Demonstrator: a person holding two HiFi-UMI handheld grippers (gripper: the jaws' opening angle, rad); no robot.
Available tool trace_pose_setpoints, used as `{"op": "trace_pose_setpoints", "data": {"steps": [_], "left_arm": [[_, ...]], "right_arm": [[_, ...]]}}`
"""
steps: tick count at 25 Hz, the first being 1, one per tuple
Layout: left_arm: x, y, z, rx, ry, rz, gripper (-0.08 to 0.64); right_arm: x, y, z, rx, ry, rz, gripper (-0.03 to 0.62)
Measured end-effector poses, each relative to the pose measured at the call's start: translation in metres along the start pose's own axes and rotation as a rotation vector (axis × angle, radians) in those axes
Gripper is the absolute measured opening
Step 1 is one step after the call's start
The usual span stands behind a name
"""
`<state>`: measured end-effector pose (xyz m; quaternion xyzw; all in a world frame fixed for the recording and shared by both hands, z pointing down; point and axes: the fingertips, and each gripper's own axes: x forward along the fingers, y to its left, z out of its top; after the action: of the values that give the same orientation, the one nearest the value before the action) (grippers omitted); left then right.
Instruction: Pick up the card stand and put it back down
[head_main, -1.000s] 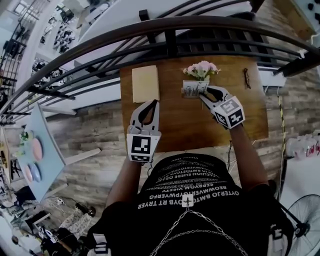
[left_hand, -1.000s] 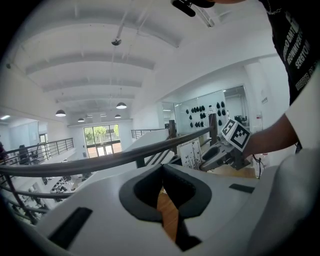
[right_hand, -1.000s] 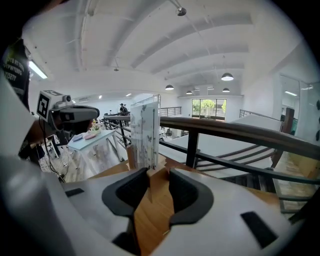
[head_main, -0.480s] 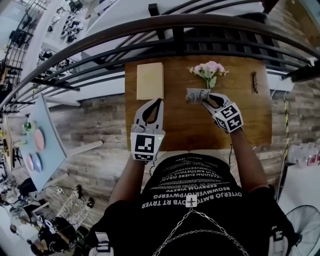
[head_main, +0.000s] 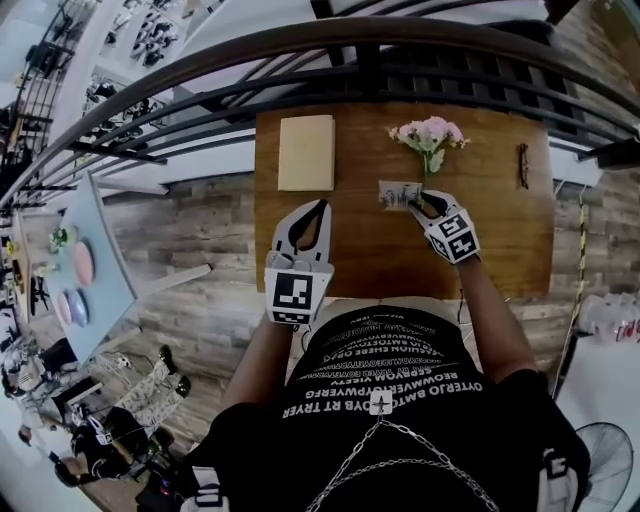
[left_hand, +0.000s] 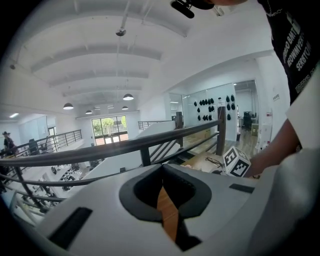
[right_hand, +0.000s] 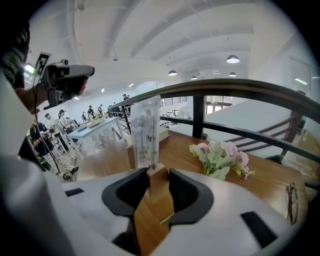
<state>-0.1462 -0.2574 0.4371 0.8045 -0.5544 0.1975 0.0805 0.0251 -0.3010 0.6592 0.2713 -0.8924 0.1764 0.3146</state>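
The card stand (head_main: 398, 193) is a small wooden block holding a clear upright card printed with a leafy pattern (right_hand: 145, 131). My right gripper (head_main: 418, 201) is shut on the wooden block (right_hand: 156, 176), with a jaw on each side of it. It holds the stand low over the wooden table (head_main: 360, 250), just left of the flowers; whether the block touches the tabletop I cannot tell. My left gripper (head_main: 320, 206) hovers over the table's near left part, shut with nothing in it, its tips (left_hand: 161, 169) meeting.
A beige pad (head_main: 306, 152) lies at the table's far left. A bunch of pink flowers (head_main: 432, 138) lies right of the stand, with eyeglasses (head_main: 523, 165) further right. A dark railing (head_main: 350, 60) runs behind the table. The person's torso fills the near side.
The right gripper has sunk toward the tabletop with the card stand still in its jaws. The left gripper has dropped a little.
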Motion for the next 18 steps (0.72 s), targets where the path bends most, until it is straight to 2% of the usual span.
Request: {"op": "trace_pose_setpoints", "data": {"steps": [9, 18], "left_arm": [[-0.002, 0.004, -0.017, -0.015, 0.059, 0.031, 0.027], [0.0, -0.001, -0.02, 0.003, 0.072, 0.033, 0.027]], "right_arm": [[0.036, -0.007, -0.044, -0.041, 0.054, -0.024, 0.147], [0.049, -0.006, -0.076, -0.07, 0.072, -0.009, 0.149]]}}
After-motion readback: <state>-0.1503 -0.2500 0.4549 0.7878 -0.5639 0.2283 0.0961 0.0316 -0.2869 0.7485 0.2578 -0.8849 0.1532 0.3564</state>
